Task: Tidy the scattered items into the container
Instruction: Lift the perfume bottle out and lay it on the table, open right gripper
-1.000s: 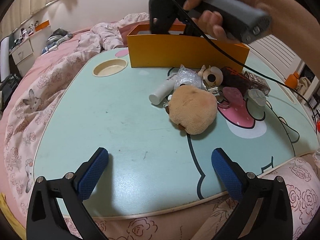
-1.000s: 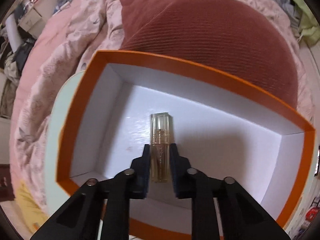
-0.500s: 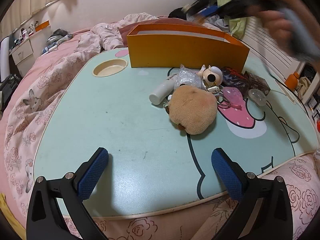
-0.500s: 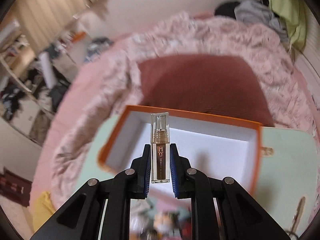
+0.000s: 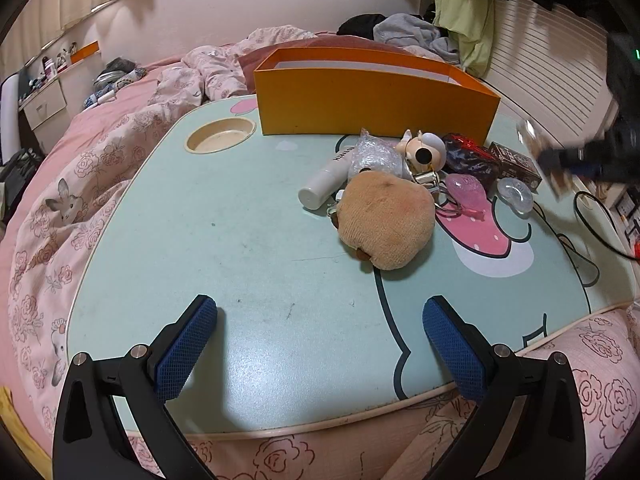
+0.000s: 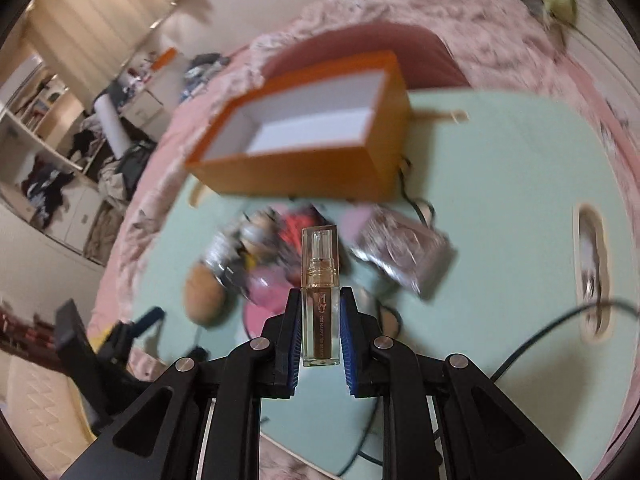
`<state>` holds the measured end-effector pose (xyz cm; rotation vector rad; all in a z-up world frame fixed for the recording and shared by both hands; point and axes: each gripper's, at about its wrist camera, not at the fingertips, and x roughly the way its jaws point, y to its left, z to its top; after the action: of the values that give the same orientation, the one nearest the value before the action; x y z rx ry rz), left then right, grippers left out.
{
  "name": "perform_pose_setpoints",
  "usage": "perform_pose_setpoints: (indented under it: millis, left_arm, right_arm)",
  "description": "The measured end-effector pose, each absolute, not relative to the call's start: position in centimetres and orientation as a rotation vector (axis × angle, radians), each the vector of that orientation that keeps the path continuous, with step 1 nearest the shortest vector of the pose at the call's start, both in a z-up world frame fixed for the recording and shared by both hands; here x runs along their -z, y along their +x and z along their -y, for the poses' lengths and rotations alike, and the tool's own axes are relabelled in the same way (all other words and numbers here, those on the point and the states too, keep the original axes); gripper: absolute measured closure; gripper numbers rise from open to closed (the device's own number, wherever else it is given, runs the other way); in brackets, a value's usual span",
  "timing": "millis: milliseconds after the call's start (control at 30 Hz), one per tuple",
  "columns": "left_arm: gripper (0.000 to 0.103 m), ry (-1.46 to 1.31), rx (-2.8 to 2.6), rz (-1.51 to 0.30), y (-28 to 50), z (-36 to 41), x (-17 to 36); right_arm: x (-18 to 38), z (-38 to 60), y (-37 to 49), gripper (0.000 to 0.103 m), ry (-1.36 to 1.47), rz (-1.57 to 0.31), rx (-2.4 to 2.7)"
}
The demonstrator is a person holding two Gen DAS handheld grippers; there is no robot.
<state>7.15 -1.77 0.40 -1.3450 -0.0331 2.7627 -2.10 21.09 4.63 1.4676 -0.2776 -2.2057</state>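
My right gripper [image 6: 320, 312] is shut on a small clear lip-gloss bottle [image 6: 320, 280] with a gold collar, held upright above the table's right side. Beyond it the view is blurred: the scattered pile and the orange box [image 6: 304, 160], white inside and showing nothing in it. In the left wrist view the orange box [image 5: 376, 104] stands at the table's far edge. In front of it lie a tan plush [image 5: 386, 220], a white tube [image 5: 328, 180], a small figurine [image 5: 424, 152] and a dark packet [image 5: 468, 160]. My left gripper [image 5: 320, 340] hangs open over the near table edge, nothing between its pads.
The mint-green table [image 5: 240, 240] sits on a bed with pink floral bedding. A round cup recess [image 5: 220, 140] lies left of the box. A small dark carton [image 5: 516, 164] and a clear blob [image 5: 516, 196] lie right of the pile. A black cable [image 5: 592, 224] trails over the right edge.
My right gripper, still holding the bottle, has swung from inside the orange box out to the right, past the pile. The left gripper has stayed put.
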Motion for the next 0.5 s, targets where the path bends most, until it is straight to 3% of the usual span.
perform_pose_setpoints:
  millis: [333,367,500]
  left_arm:
    - [0.0,-1.346,-2.763,0.033,7.1,1.8,-0.4]
    - [0.0,-1.346,-2.763,0.034,7.1,1.8,-0.4]
    - [0.0,-1.347,-2.763,0.033,7.1,1.8,-0.4]
  right_arm:
    - [-3.0,-17.5,-0.8,0.083,1.457,0.167,2.171]
    - [-3.1,-17.5,-0.7,0.079,1.442,0.158,2.194]
    - [-4.9,-18.5,1.3,0.044,1.297,0.109,2.339]
